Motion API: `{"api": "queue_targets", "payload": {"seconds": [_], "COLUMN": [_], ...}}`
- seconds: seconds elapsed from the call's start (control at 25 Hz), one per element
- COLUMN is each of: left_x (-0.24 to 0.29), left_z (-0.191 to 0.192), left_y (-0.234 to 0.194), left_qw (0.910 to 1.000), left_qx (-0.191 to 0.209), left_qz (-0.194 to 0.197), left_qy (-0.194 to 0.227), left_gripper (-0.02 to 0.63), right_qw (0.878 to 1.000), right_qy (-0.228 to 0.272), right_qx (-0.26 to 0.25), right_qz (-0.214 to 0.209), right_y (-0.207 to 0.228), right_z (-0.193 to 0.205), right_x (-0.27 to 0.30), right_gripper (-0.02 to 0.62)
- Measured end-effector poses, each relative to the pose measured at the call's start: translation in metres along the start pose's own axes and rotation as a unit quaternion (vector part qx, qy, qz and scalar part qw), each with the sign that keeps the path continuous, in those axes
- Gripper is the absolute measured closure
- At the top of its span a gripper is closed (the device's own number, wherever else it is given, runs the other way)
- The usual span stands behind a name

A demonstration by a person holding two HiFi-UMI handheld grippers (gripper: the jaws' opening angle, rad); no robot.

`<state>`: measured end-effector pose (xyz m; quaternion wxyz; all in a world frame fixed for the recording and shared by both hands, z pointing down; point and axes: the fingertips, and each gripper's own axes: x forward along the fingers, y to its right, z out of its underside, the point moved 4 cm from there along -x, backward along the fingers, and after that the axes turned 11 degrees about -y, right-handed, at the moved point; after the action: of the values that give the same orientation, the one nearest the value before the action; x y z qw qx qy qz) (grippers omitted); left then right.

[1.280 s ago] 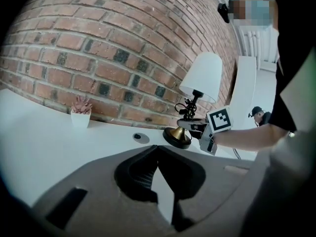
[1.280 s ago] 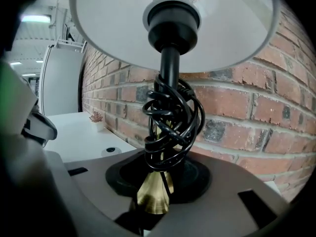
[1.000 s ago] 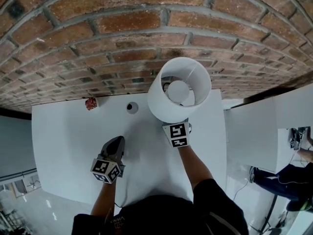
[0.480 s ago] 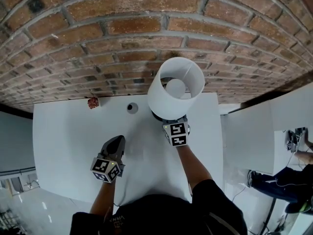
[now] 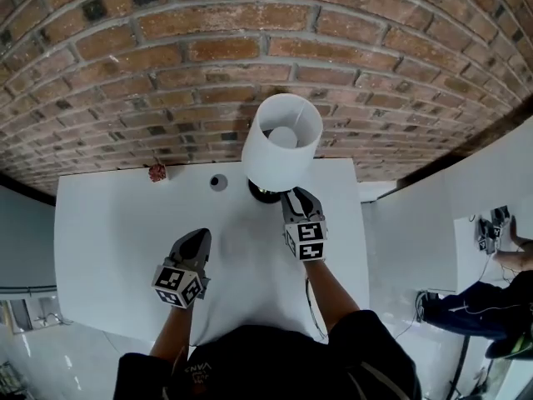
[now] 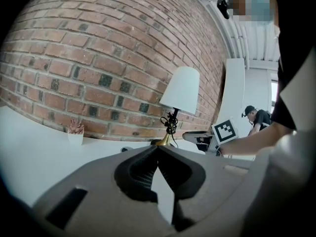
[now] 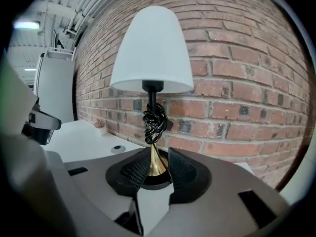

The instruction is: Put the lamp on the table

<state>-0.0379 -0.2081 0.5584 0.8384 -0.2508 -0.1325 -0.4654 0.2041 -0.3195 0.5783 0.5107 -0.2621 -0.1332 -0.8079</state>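
Standing upright, the lamp (image 5: 281, 142) sits on the table (image 5: 117, 223) near the brick wall (image 5: 166, 65).

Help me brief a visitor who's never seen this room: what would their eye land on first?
The lamp, its big white shade over a brass stem, standing on the white table at its far edge. Right behind it, the red brick wall fills the background. Nearer, the left gripper hangs shut over the table.

Studio-like workroom, bare brick wall (image 5: 250, 48), plain white table (image 5: 108, 248), tall white panel (image 6: 236, 93) — pipes (image 7: 84, 4) under the ceiling, another person (image 6: 256, 120) beyond
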Motion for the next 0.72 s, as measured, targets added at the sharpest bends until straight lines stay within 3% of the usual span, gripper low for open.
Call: {"api": "queue_targets", "payload": {"seconds": [0.2, 0.72], "left_x": [-0.009, -0.054], "left_z": [-0.004, -0.009], "left_y": [0.023, 0.068], "left_qw": [0.9998, 0.9980], "left_qx": [0.018, 0.046], "left_qz": [0.011, 0.018], "left_qy": [0.002, 0.040], "left_gripper": [0.606, 0.606], "right_qw": [0.999, 0.992], "right_qy": [0.027, 0.088], "right_qx": [0.013, 0.061], "right_qz": [0.012, -0.062], "right_y": [0.002, -0.034], "right_z": [-0.004, -0.011], "right_x": [-0.045, -0.148], "right_gripper": [0.594, 0.595]}}
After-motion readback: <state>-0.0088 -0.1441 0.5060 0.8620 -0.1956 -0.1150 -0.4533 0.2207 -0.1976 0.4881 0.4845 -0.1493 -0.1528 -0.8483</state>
